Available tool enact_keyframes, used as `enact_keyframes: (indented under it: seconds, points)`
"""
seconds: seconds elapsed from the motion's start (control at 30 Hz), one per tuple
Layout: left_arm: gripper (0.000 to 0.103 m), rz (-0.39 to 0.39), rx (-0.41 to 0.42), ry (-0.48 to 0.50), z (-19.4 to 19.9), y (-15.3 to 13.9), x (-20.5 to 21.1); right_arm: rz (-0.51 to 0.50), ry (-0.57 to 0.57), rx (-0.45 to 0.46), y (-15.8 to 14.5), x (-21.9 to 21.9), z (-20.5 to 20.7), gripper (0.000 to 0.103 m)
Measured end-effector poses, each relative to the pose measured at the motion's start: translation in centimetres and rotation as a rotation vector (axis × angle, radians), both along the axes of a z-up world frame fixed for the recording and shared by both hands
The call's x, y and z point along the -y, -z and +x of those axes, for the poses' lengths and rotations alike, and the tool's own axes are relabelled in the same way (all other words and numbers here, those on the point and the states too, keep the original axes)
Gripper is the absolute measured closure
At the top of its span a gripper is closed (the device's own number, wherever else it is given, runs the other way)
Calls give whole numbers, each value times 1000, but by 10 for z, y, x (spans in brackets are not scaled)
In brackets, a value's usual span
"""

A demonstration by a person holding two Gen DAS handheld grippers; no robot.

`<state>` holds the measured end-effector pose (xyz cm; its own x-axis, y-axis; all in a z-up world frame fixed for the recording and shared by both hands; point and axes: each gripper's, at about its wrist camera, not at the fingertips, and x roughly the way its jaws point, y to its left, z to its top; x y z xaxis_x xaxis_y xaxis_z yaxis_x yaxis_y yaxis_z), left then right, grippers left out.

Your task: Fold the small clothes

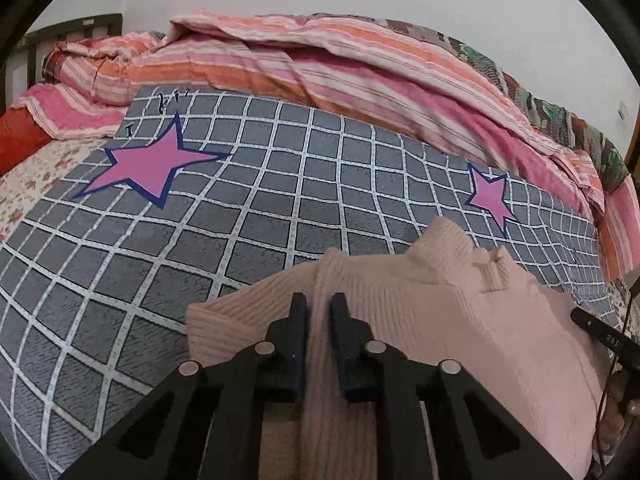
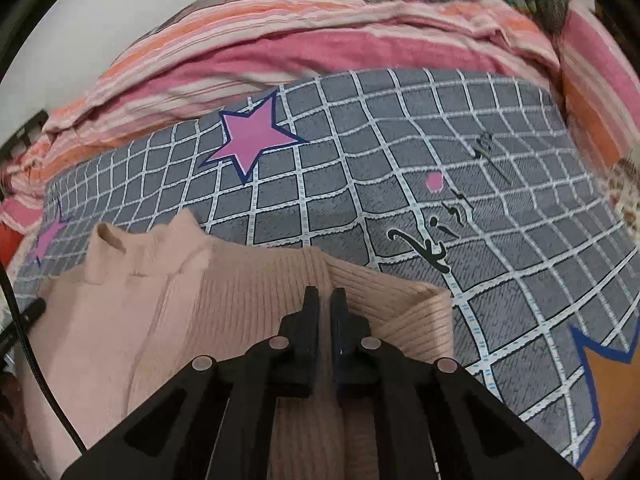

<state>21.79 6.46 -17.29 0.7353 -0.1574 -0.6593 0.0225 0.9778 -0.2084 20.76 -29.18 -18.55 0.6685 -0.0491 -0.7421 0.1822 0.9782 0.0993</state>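
A pale pink ribbed knit sweater lies on a grey checked blanket, its high collar pointing away from me. My left gripper is shut on a raised ridge of the knit near the sweater's left side. In the right wrist view the same sweater spreads to the left, with a ribbed edge on the right. My right gripper is shut on the ribbed fabric there, with its fingers nearly together. The fabric under both grippers is hidden by the black fingers.
The blanket carries pink stars and black script. A bunched pink and orange striped quilt runs along the far side against a white wall. A dark headboard is at the far left, and a floral sheet lies beside the blanket.
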Motion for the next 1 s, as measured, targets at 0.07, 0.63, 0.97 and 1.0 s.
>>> enact_keyframes:
  seconds: [0.07,0.63,0.97,1.0]
  points:
    - [82,1,16,15,-5,-4,-2,-9,-10,3,-3,-2,-2,91]
    - [38,-76,118,-35,-30,-8,-69,-43,-278,-31,-7,-140,-12,61]
    - [38,-187,47,-14,-25,11,-105,-22,-205,-162,6,-142,46,61]
    - [38,-186,53,-7,-26,10,-104,-23,-204,-159,7,-142,48,61]
